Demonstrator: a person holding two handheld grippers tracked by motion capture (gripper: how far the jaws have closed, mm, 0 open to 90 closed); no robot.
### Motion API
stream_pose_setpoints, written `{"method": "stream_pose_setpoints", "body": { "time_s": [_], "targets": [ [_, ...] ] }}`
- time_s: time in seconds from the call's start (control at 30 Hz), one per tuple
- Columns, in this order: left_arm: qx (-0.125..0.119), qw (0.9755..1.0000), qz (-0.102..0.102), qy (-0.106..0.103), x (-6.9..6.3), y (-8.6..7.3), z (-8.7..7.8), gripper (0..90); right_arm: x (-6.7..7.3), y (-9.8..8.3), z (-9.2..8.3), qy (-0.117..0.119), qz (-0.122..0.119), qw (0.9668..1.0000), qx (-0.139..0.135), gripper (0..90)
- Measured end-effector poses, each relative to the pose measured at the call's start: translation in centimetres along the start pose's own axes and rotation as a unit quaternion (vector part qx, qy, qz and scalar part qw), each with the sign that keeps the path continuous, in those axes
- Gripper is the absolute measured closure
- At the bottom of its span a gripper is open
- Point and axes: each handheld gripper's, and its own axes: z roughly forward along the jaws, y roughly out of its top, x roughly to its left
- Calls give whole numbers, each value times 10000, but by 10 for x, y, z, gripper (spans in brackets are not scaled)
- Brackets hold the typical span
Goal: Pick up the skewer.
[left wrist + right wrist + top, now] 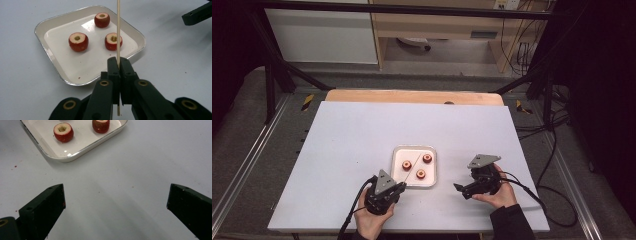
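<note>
While our left gripper [118, 65] sits nearest to us at the tabletop's [342, 140] front edge, its jaws are pressed tight on a thin wooden skewer [118, 30], gripped near its lower end so that only a short stub pokes out behind the pads. We judge that we are at the aiming step: the stick is in hand and no fruit is threaded on it yet. From the jaws the skewer's long axis runs straight forward and away from us, its free tip reaching out over the white tray [398, 152]. In the high view it lies as a slanted line across that tray, between the three cored red fruit pieces [78, 41]; whether the tip is touching the tray floor we cannot tell from these angles.

Off to the side, our right gripper [462, 189] hovers near the tray with its jaws spread wide and nothing between them. For the next move we probably need the empty jaws to steady one fruit piece, then line the tip up with its cored hole and push along the stick's axis.
</note>
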Motion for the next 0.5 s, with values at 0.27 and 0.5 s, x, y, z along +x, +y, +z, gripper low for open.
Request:
{"method": "stream_pose_setpoints", "body": {
  "time_s": [0.27, 0.5],
  "targets": [
    [-227, 9997, -56, -96, -1, -6, -2, 881, -2, 7, 0, 34, 304, 9995, 43, 20],
    [-326, 9992, -179, -135, 4, -12, -4, 881, 0, 25, 7, 62, 422, 9991, 43, 21]
  ]
}}
